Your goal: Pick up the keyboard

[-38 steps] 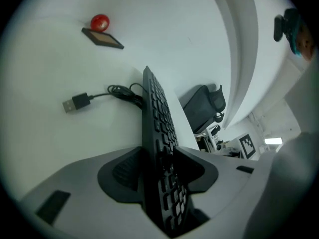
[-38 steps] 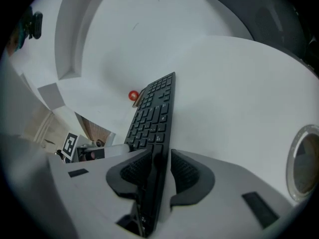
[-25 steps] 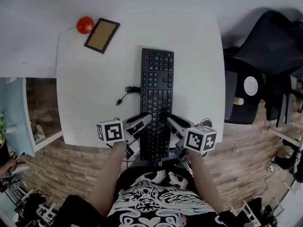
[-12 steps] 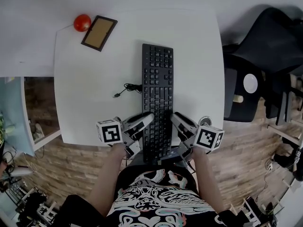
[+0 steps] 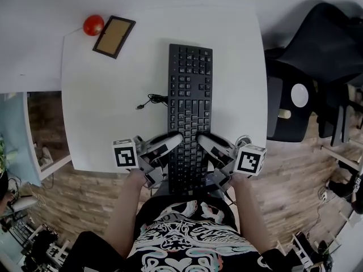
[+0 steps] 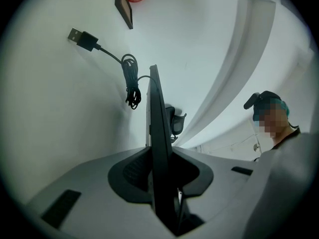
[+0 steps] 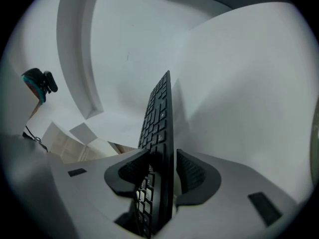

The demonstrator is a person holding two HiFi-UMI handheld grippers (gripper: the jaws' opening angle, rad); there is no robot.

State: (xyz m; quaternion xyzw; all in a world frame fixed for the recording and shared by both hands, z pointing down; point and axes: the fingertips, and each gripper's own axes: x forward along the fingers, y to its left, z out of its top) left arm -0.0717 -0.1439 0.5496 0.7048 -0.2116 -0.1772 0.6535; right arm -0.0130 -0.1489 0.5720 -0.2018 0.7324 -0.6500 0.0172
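Note:
A black keyboard point(image 5: 190, 112) lies lengthwise away from me over the white table point(image 5: 102, 112), its near end sticking out past the front edge. My left gripper point(image 5: 173, 144) is shut on its left side; in the left gripper view the keyboard's thin edge point(image 6: 158, 148) stands clamped between the pads of that gripper point(image 6: 162, 183). My right gripper point(image 5: 204, 144) has the right side between its jaws, which are opening. In the right gripper view the keyboard point(image 7: 159, 118) shows a gap to one pad of that gripper point(image 7: 164, 171).
The keyboard's coiled cable point(image 5: 150, 101) with its USB plug point(image 6: 79, 36) lies left of it. A red ball point(image 5: 93, 25) and a brown picture frame point(image 5: 114, 37) sit at the far left corner. A black office chair point(image 5: 306, 84) stands right of the table.
The keyboard has straightened a little and its cable has shifted with it. Both grippers have turned slightly while staying at the near end.

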